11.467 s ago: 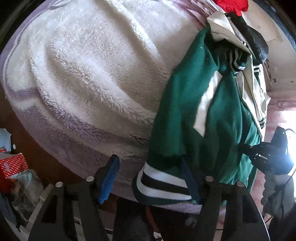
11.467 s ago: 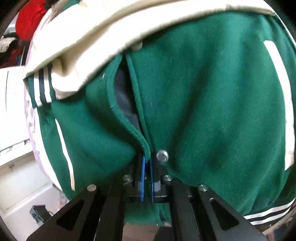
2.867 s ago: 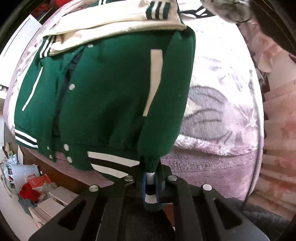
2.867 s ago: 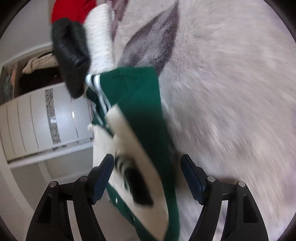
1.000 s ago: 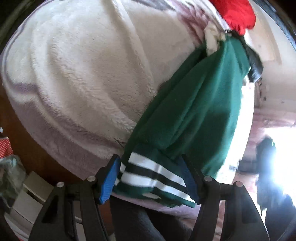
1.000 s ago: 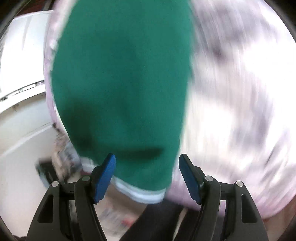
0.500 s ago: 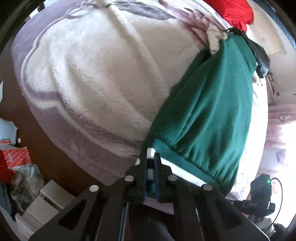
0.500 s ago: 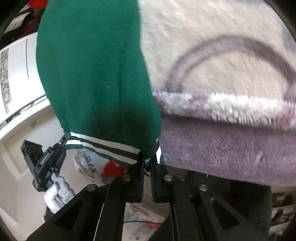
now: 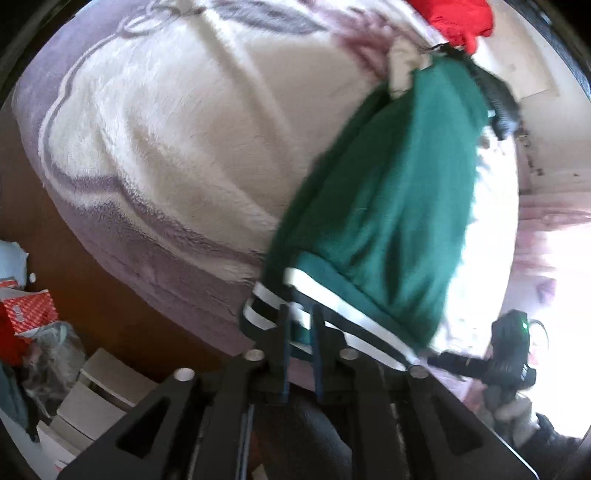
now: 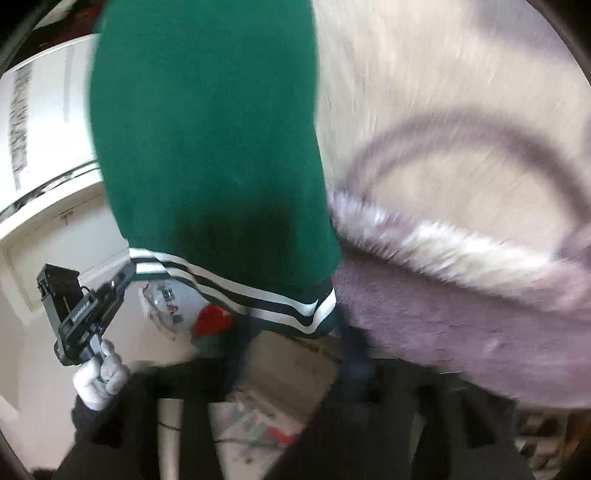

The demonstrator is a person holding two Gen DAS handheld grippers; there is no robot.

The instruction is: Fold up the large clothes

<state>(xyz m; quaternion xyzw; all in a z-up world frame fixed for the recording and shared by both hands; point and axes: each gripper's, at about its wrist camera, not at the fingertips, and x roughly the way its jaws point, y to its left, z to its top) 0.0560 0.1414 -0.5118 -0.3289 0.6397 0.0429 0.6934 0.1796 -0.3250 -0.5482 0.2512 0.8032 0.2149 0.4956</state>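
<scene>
Jacket hem (image 9: 295, 332) sits between the opening left fingers (image 9: 282, 332) (striped edge).

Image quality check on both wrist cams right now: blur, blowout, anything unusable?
Left wrist: window light blows out the right side beyond the green jacket; blanket fairly sharp. Right wrist: heavy motion blur, the right tool smeared, blanket pattern streaked; jacket hem stripes still readable.

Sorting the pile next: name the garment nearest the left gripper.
The green jacket: its striped hem sits between the left gripper's opening jaws. The red garment and the black one lie far beyond.
</scene>
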